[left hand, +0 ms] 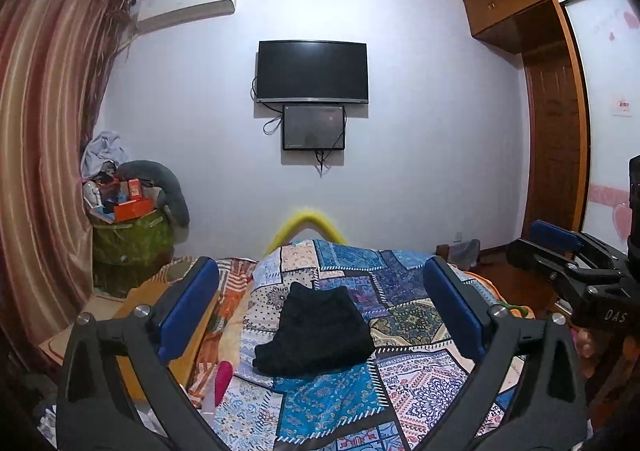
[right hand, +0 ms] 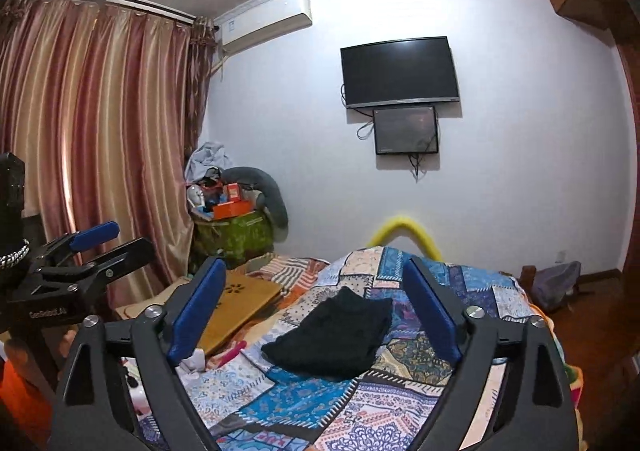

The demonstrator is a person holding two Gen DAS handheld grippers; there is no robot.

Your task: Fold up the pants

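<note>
Lettering comes first in the left wrist view: "DAS" in pale capitals on the body of the right gripper [left hand: 560,247], which reaches in from the right edge with its fingers spread and nothing between them. The left gripper [left hand: 320,303] is released too, its blue pads [left hand: 188,307] wide apart and raised above the bed. Black pants [left hand: 316,335] lie between them on the patchwork quilt [left hand: 404,383], already folded into a compact, roughly square bundle with a rumpled near edge. A dark TV [left hand: 312,71] hangs on the wall beyond.

From the right wrist view, white print on the left gripper [right hand: 108,243] at the left edge begins "Gen" and the rest is too blurred to read; its fingers stand parted. The right gripper [right hand: 316,307] hangs wide and empty over the quilt [right hand: 384,403]. The pants [right hand: 336,335] rest on it near the middle of the bed, touched by neither gripper.
</note>
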